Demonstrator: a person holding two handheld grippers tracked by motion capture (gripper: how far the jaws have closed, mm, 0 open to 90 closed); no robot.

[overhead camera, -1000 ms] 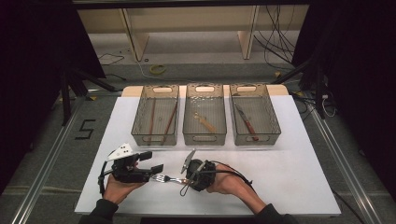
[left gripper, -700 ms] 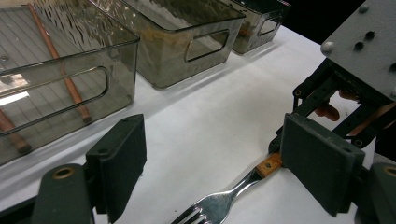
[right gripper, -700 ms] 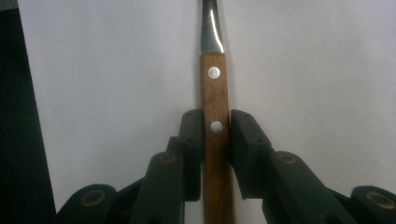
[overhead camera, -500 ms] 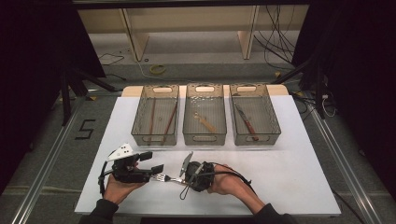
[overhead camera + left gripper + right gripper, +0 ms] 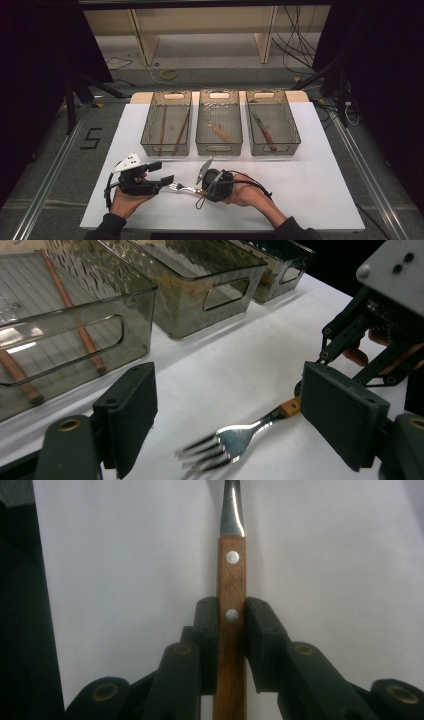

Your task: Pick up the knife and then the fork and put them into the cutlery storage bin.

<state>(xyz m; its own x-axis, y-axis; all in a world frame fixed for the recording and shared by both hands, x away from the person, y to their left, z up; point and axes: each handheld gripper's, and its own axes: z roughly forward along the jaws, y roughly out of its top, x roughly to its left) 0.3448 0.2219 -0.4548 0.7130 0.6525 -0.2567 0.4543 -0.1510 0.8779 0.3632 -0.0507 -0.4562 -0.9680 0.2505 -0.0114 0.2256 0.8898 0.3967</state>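
The right tool point(image 5: 202, 186) is clamped on the wooden handle of a steel fork with a riveted brown wooden handle point(image 5: 181, 187); in the right gripper view its two black pads press against either side of that handle point(image 5: 231, 630), just below the lower rivet, after closing the last bit onto it. The handle runs straight out ahead of this tool, the steel neck beginning just past the upper rivet. A hand point(image 5: 247, 192) holds the tool low over the white counter point(image 5: 310, 200).

Directly facing it, the left tool point(image 5: 165, 180) has its jaws standing wide apart, gripping nothing. In the left gripper view the fork's tines point(image 5: 215, 450) lie between its two square pads point(image 5: 127, 415), closer to the pad on the view's right, touching neither as far as can be seen. The fork's steel part sits just above the counter, and its shadow lies under it. Beyond the tines, the right tool point(image 5: 300, 397) shows ahead, meeting the handle's brown end.

Farther ahead of both tools, three smoky clear plastic bins stand side by side across the counter. The left bin point(image 5: 166, 123) holds long brown wooden chopsticks point(image 5: 162, 127). The middle bin point(image 5: 219, 121) holds a small wooden-handled utensil point(image 5: 220, 132). The right bin point(image 5: 272, 121) holds a knife with a brown handle point(image 5: 264, 132).
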